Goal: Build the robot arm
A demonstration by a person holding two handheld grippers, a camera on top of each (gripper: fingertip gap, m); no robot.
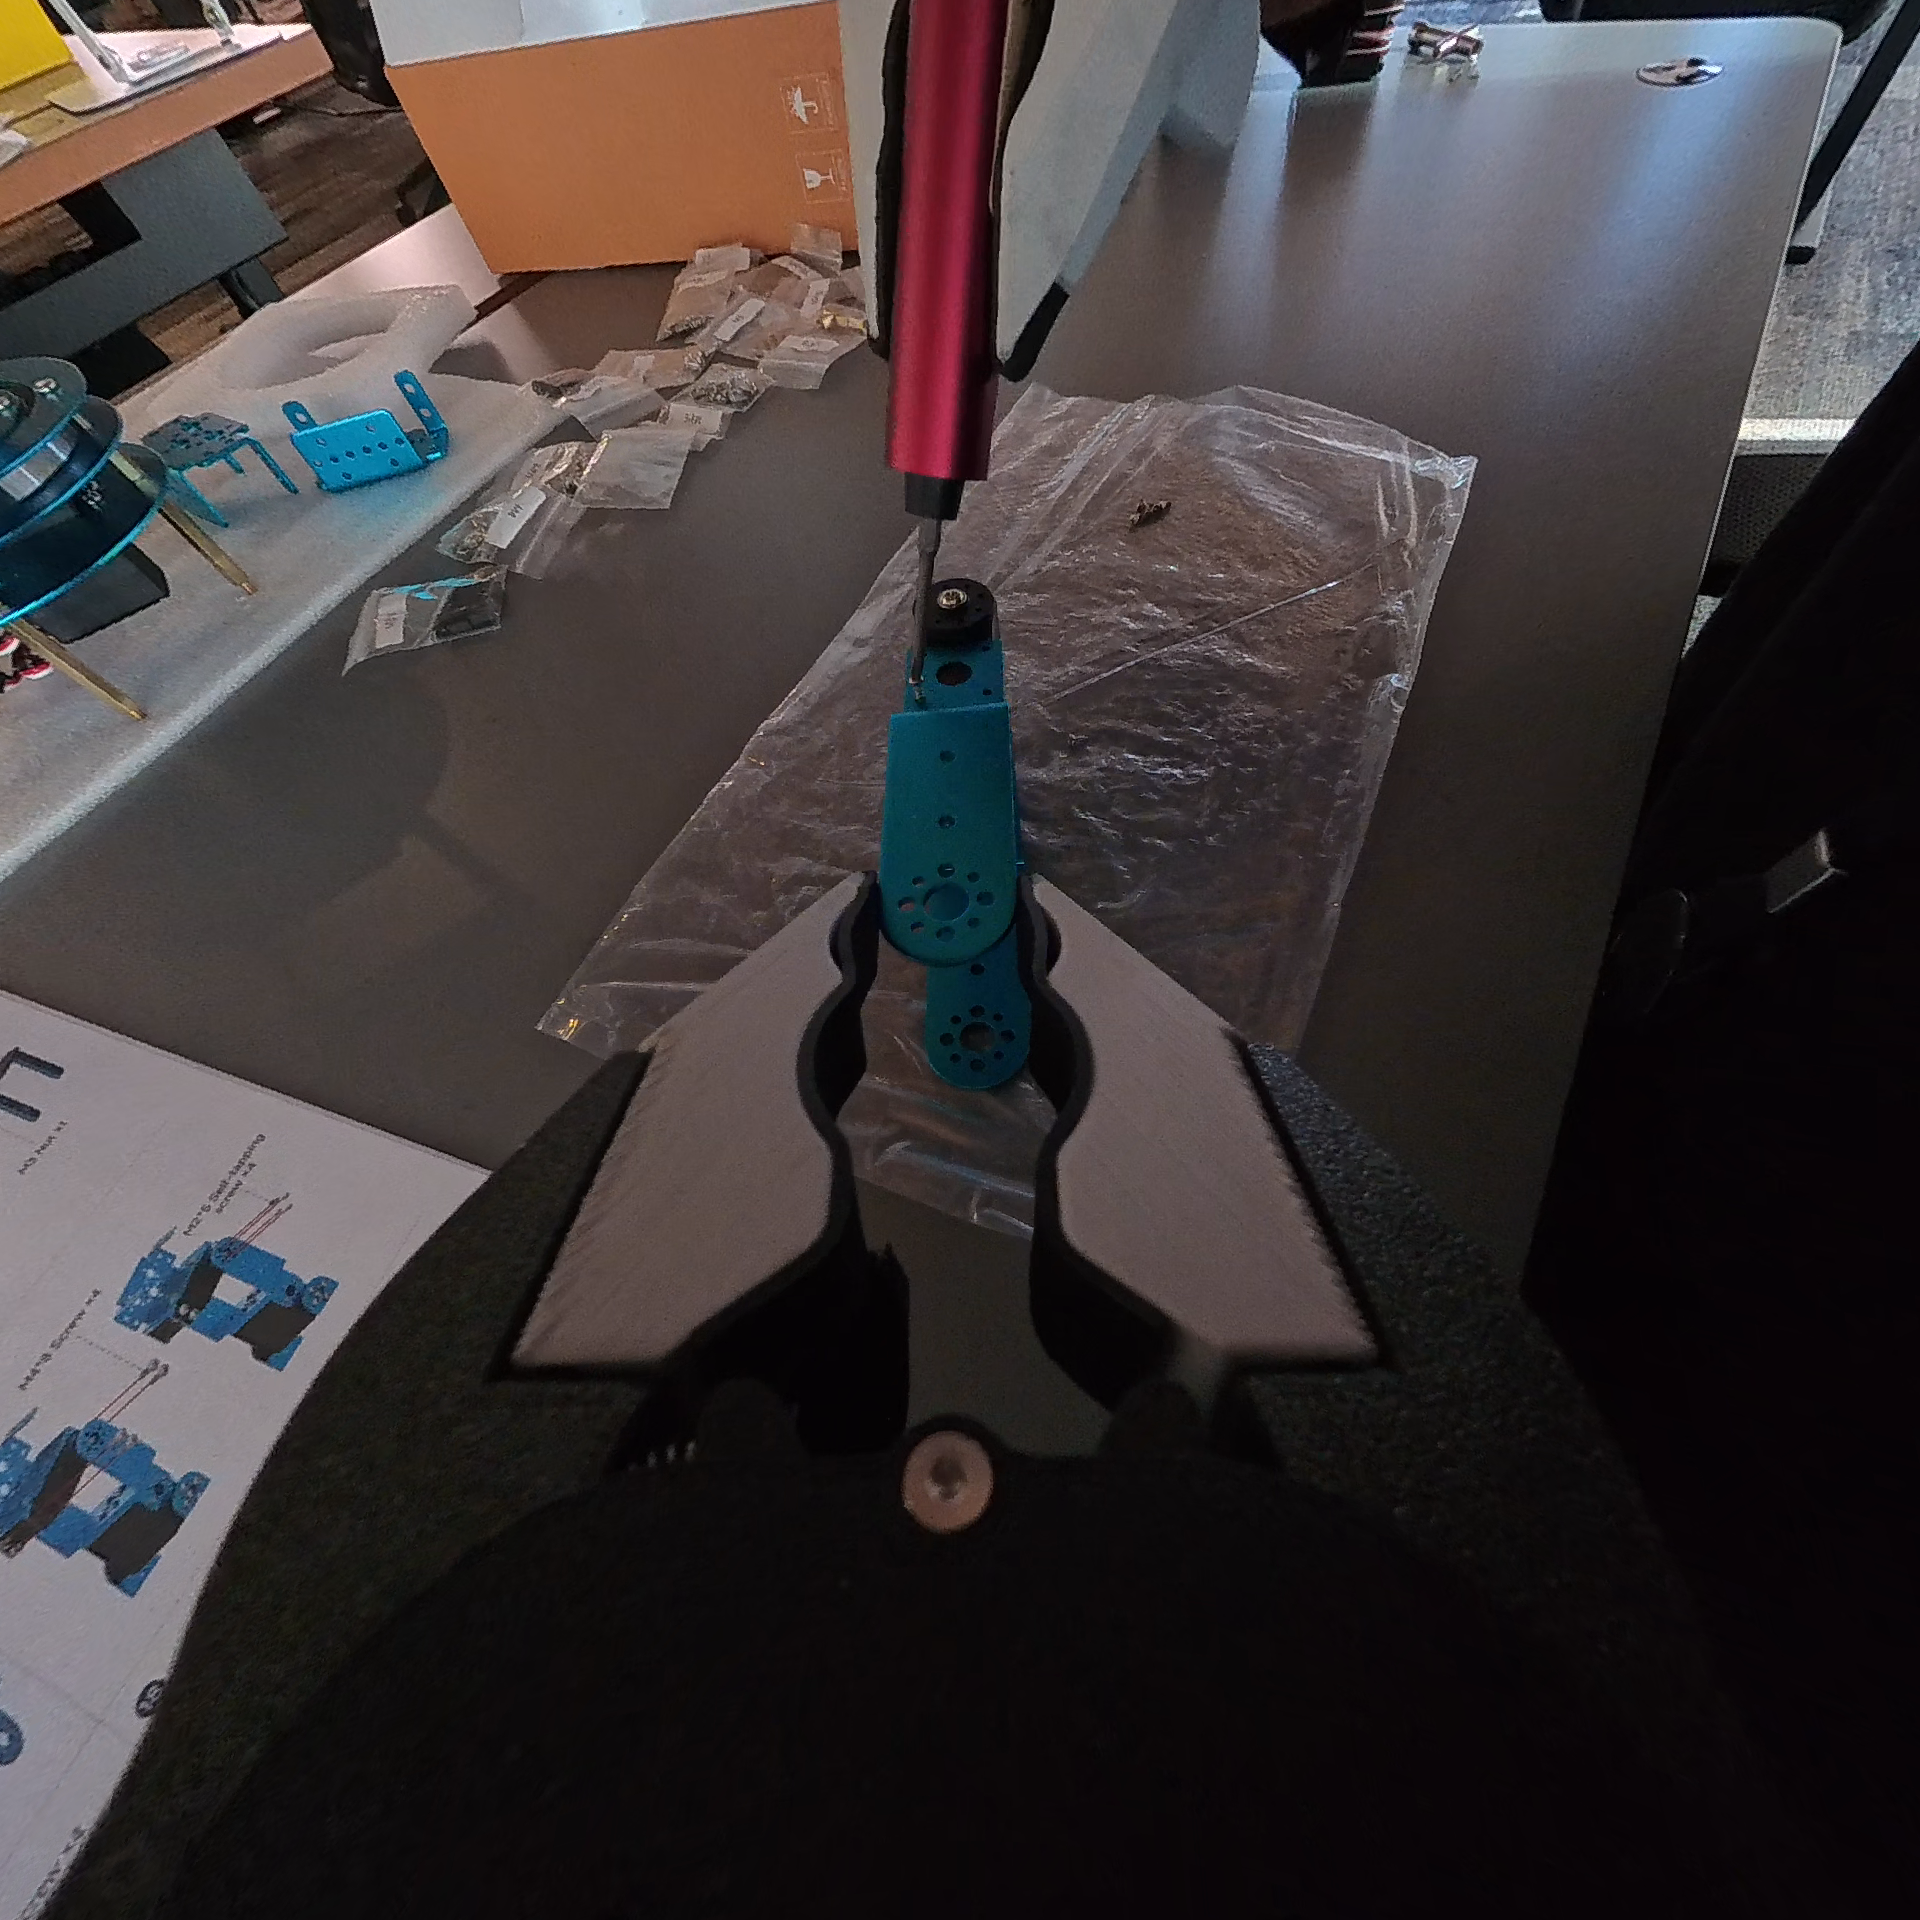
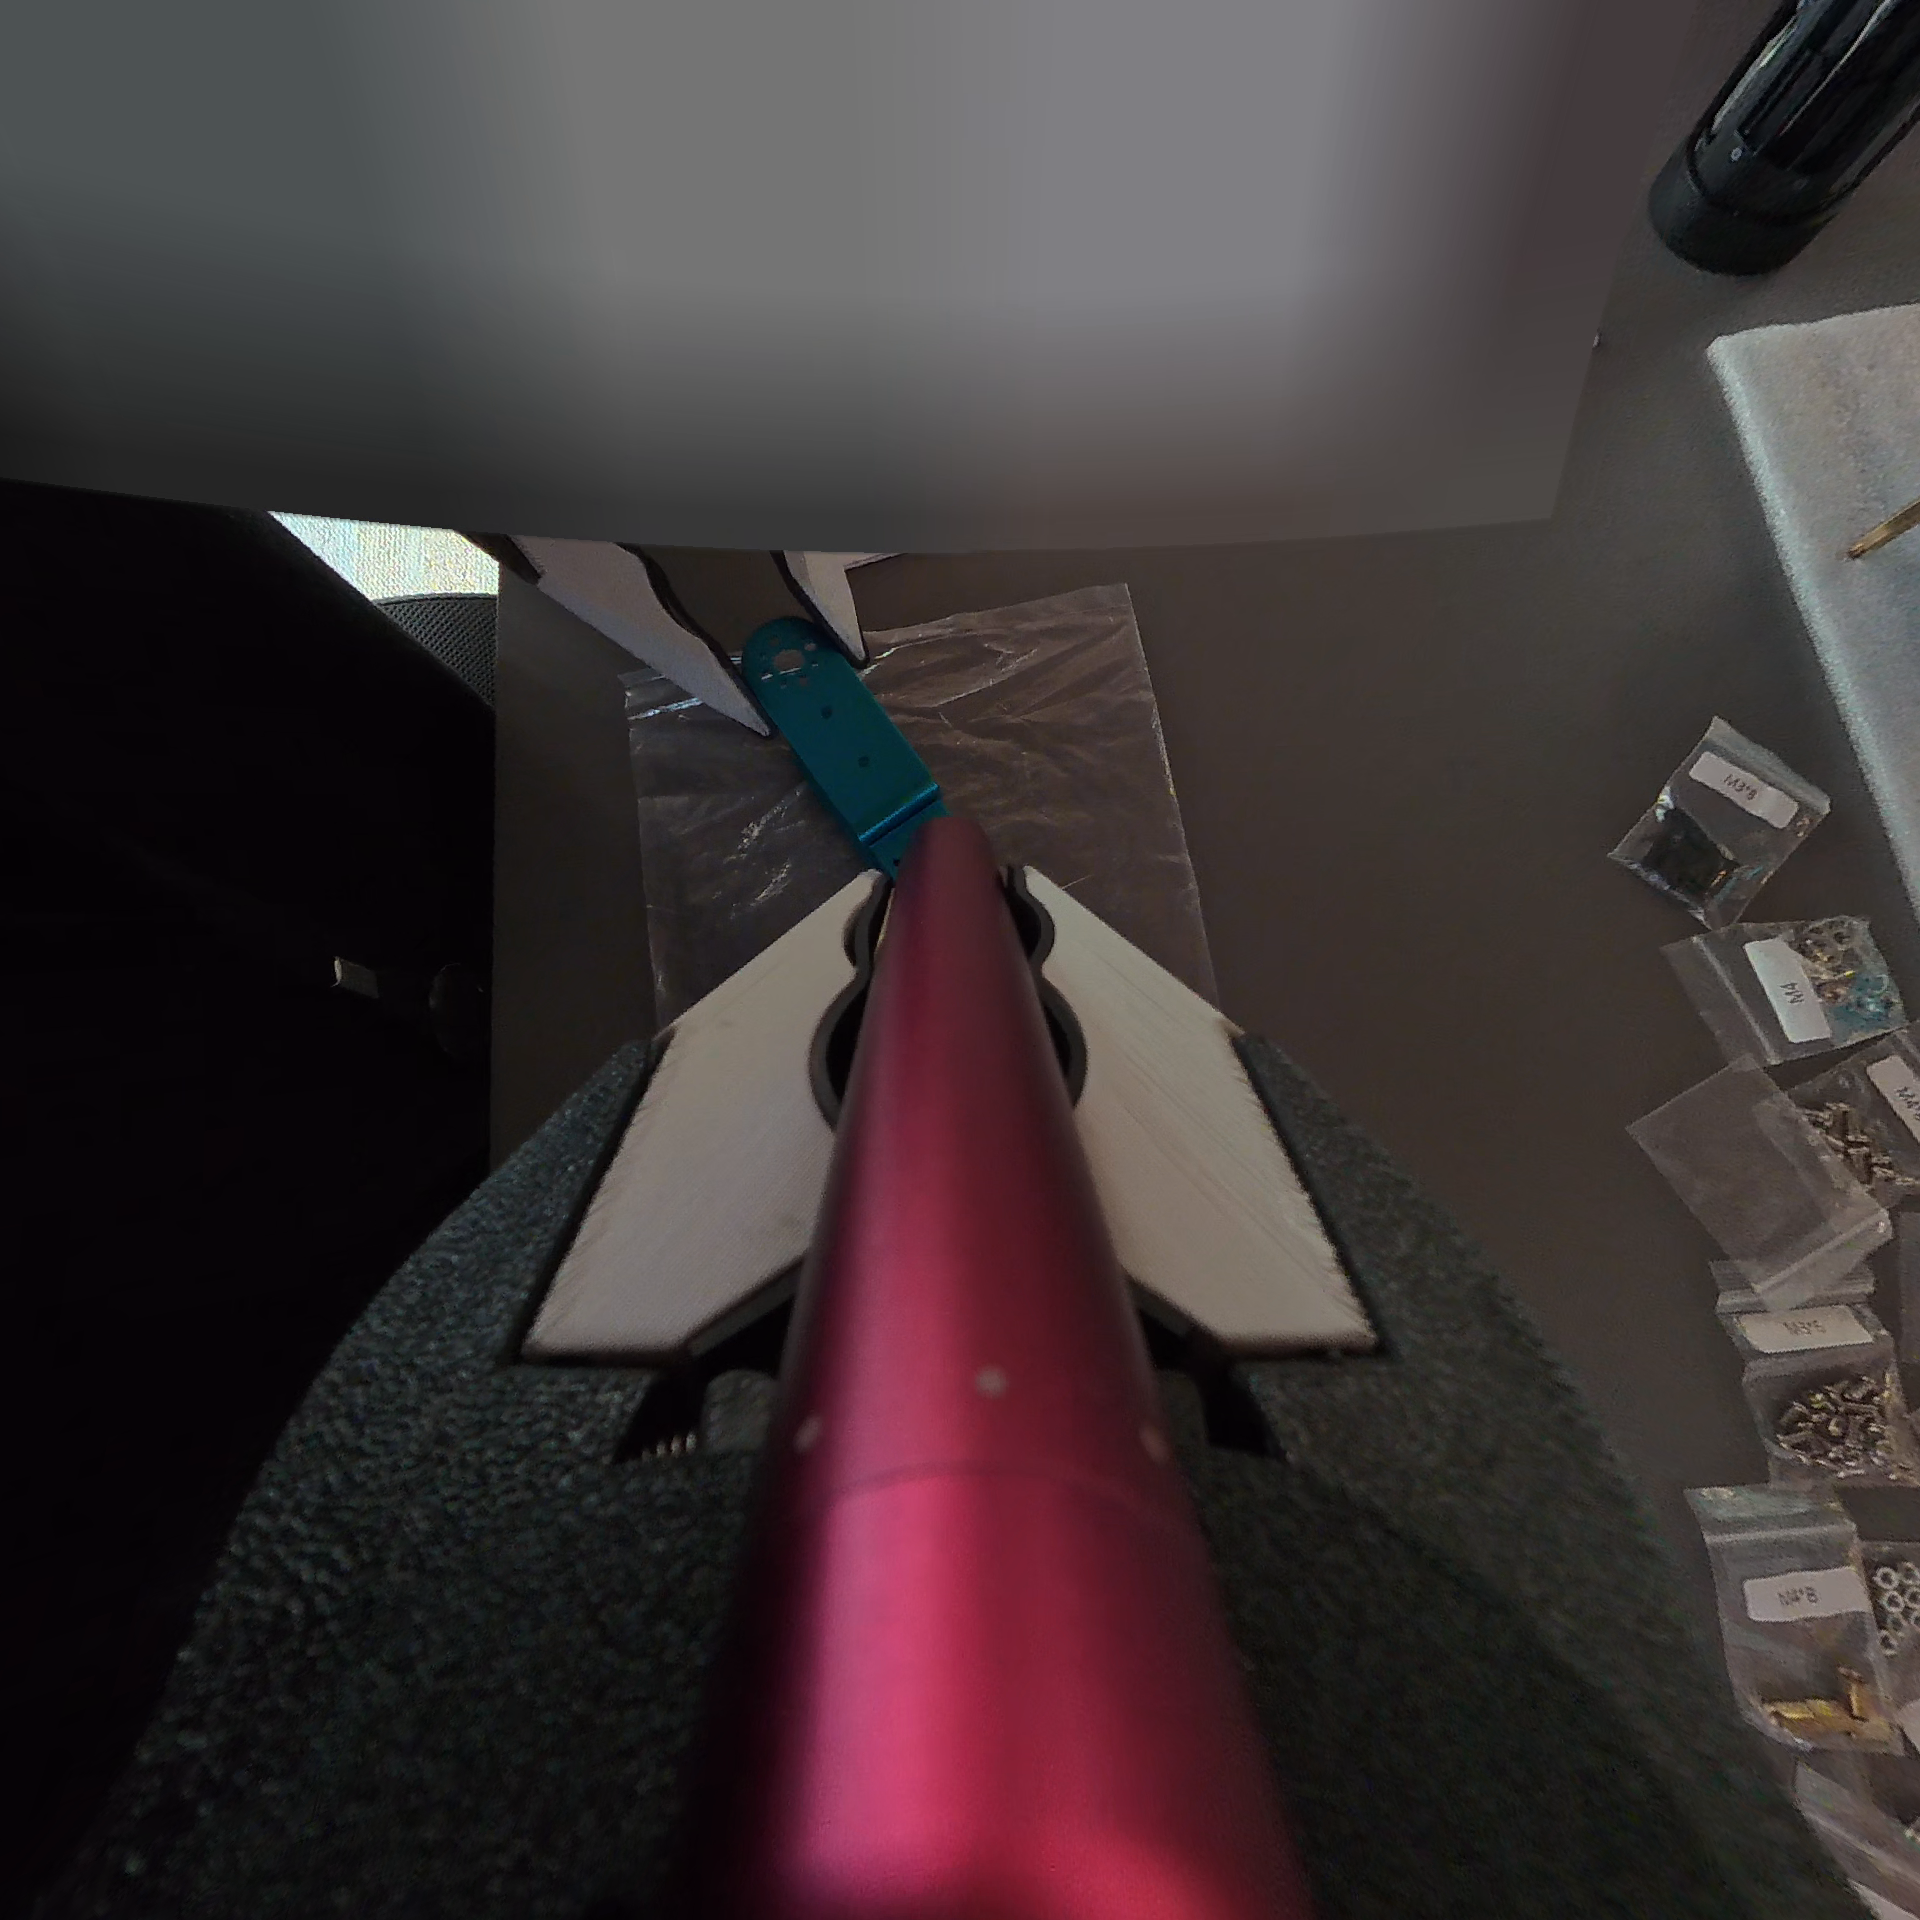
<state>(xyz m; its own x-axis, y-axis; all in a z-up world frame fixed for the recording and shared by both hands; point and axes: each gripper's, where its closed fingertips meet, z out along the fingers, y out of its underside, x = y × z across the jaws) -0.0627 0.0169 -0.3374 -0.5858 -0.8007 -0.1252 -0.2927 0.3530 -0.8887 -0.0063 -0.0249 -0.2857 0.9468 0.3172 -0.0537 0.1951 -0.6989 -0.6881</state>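
Counter (image 1: 1403, 312) carried everything, dark and matte, under dim light. Orange box (image 1: 623, 145) stood at its far left, with white foam (image 1: 343, 332) and 2 loose blue brackets (image 1: 364, 436) in front of it. Printed assembly sheet (image 1: 156, 1299) lay at the near left edge. Clear plastic sheet (image 1: 1195, 727) was spread at the centre. Small labelled bags of hardware (image 1: 644, 447) were scattered between the foam and the plastic.

Left gripper (image 1: 951, 914) had its jaws pinching the rounded near end of the teal bracket assembly (image 1: 948, 800), which stood up from the plastic sheet with a black round part (image 1: 961, 613) at its far end. Right gripper (image 2: 951, 883) had its jaws pressed against the barrel of the red screwdriver (image 1: 940, 260), held close to upright. Bit tip (image 1: 920, 623) met a small screw (image 1: 914, 681) on the bracket's far plate, beside the black part.

Judgement: driving well here likely called for keeping the bit in line with the screw, light downward pressure, and a firm left pinch so the bracket could not twist. Poor light made the seating of the bit hard to confirm.
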